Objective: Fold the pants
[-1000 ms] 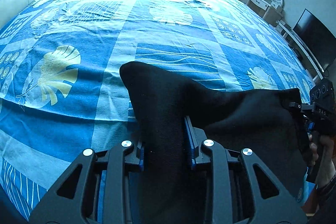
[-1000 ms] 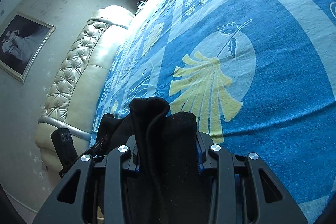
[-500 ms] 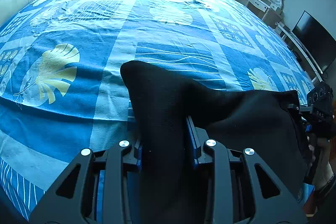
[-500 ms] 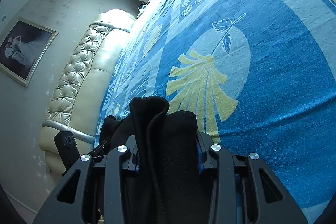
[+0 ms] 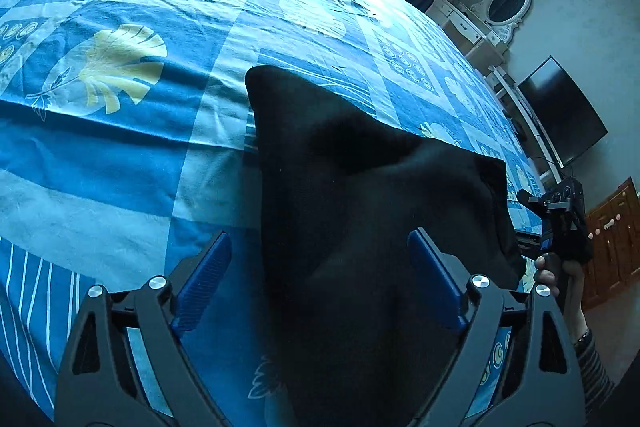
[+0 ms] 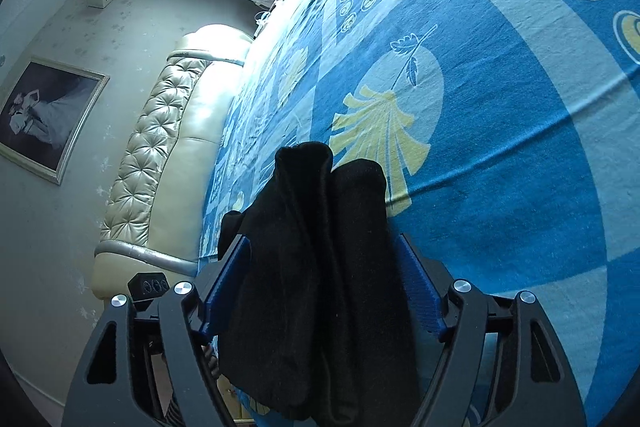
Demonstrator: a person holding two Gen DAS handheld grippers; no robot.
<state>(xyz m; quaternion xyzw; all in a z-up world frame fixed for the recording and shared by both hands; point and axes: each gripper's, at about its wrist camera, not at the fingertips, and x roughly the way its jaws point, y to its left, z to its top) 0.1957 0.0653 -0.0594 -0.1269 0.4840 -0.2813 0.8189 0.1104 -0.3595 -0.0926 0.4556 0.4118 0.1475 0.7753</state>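
the left gripper (image 5: 320,283) has its blue pads (image 5: 204,279) spread wide apart; its jaws have just been opening, and the black pants (image 5: 344,211) lie loose between them, the cloth clear of the left pad and close by the right one, with no squeeze on it. the right gripper (image 6: 320,291) shows the same: its jaws have just been opening too, and a bunched double ridge of pants (image 6: 316,267) sits between pads (image 6: 420,291) that no longer pinch it, though the cloth brushes or nearly brushes both.

the likely reason for this is a release: each gripper seems to have carried one end of a fold out over the bed (image 5: 120,155) and now lets go, so the cloth can settle flat on the blue patterned sheet.

in the left view the pants lie on the near part of the bed, a dark band running from the left gripper across to the right, where the right gripper (image 5: 560,219) and the hand (image 5: 556,271) holding it show at the edge. the long axis thus runs left to right along the near side of the bed. one rounded corner pokes up and away toward the far side; it will probably need smoothing before the next fold.

beyond the bed, a padded headboard (image 6: 160,155) stands on the left.
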